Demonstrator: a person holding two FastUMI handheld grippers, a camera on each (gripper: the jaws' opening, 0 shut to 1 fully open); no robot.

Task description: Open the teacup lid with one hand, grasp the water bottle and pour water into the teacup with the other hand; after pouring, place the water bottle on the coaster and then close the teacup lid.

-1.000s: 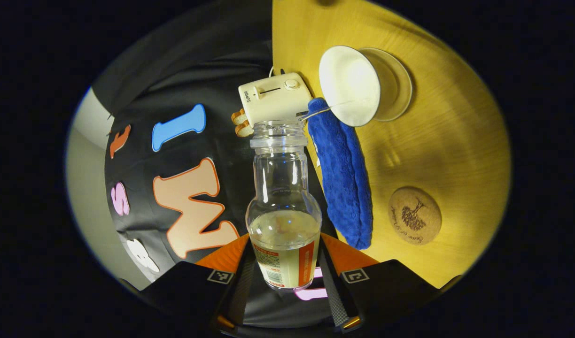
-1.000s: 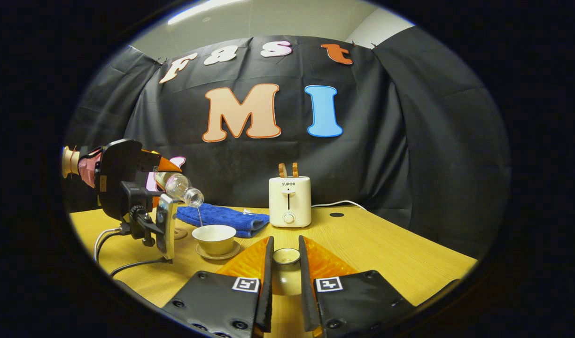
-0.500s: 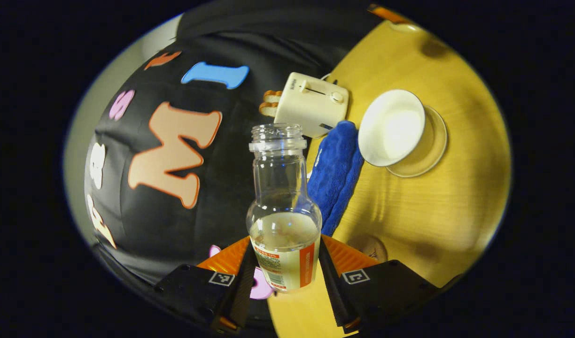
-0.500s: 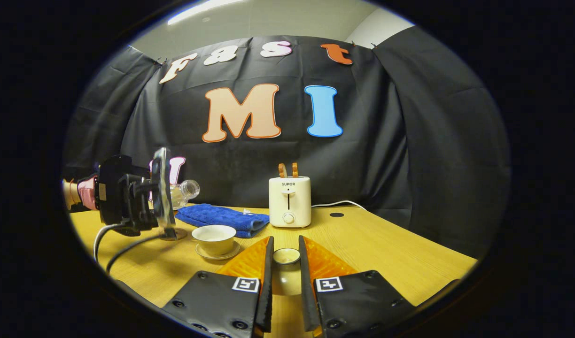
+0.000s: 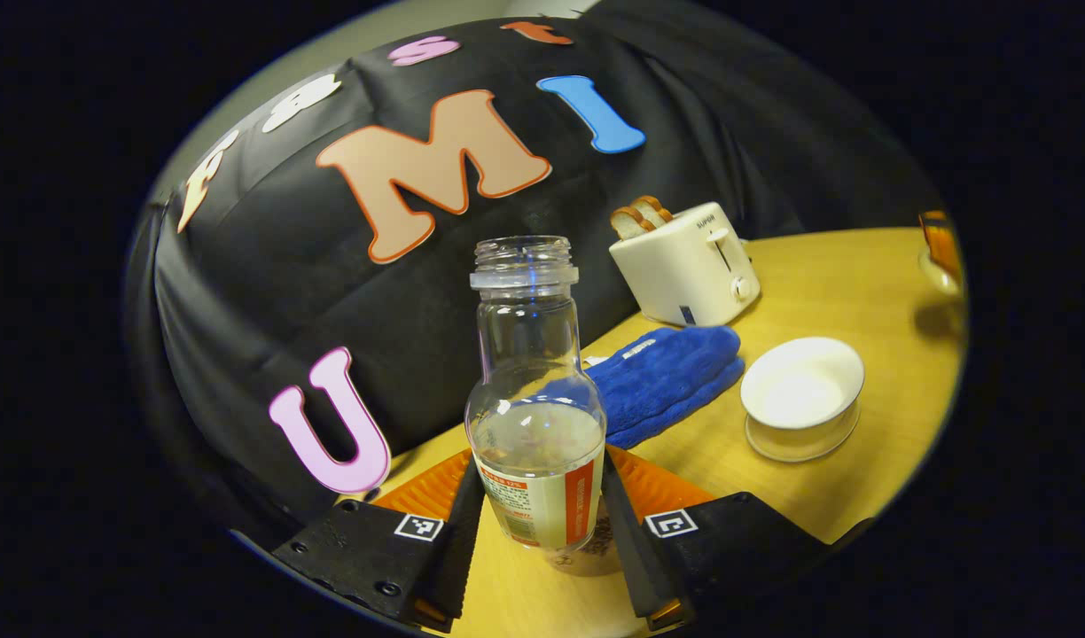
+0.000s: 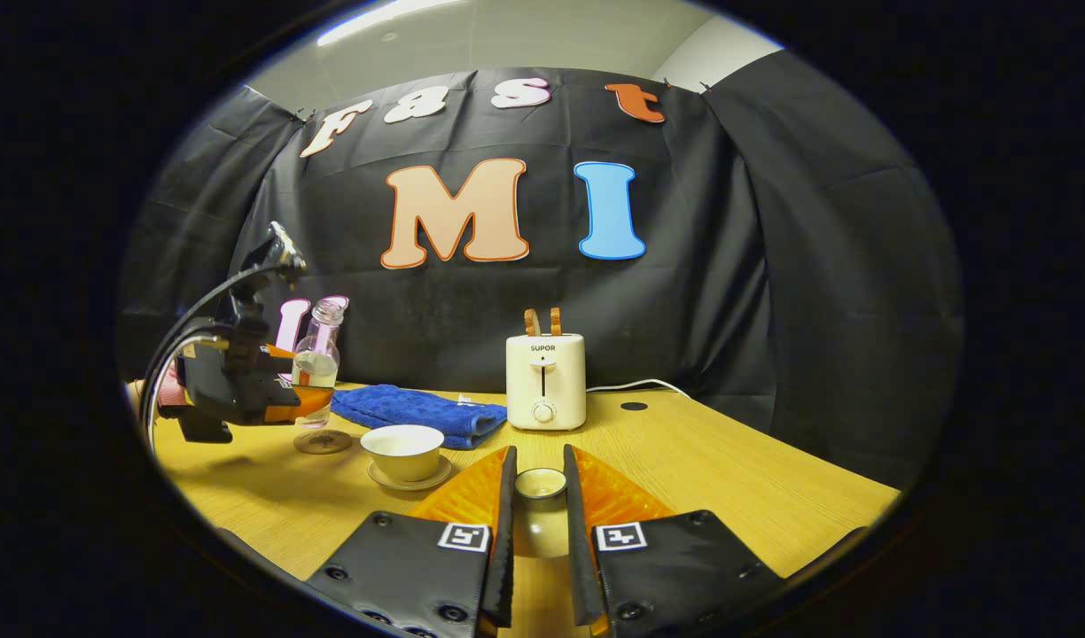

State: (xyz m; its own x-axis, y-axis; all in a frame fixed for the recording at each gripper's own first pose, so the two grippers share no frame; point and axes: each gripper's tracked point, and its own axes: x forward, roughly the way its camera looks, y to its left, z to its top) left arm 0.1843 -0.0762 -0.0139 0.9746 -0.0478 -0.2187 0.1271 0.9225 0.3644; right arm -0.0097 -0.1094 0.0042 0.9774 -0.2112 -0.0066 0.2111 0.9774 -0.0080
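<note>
My left gripper (image 5: 538, 532) is shut on a clear, uncapped water bottle (image 5: 535, 425) that is partly full and stands nearly upright. In the right gripper view the bottle (image 6: 316, 363) and the left gripper (image 6: 241, 390) hang right over the round coaster (image 6: 323, 441); I cannot tell whether they touch. The white teacup (image 5: 801, 394) stands open on its saucer (image 6: 409, 483), right of the bottle, with liquid inside. My right gripper (image 6: 539, 514) is shut on the small teacup lid (image 6: 541, 483), held low over the table.
A folded blue towel (image 6: 418, 409) lies behind the teacup (image 6: 405, 447). A cream toaster (image 6: 546, 381) with two slices of bread stands near the cloth wall, its cord running right. The wooden table (image 6: 729, 470) stretches bare to the right.
The bottle has swung from its tilted pouring pose above the teacup back to upright and moved left over the coaster. The right gripper with the lid has stayed still.
</note>
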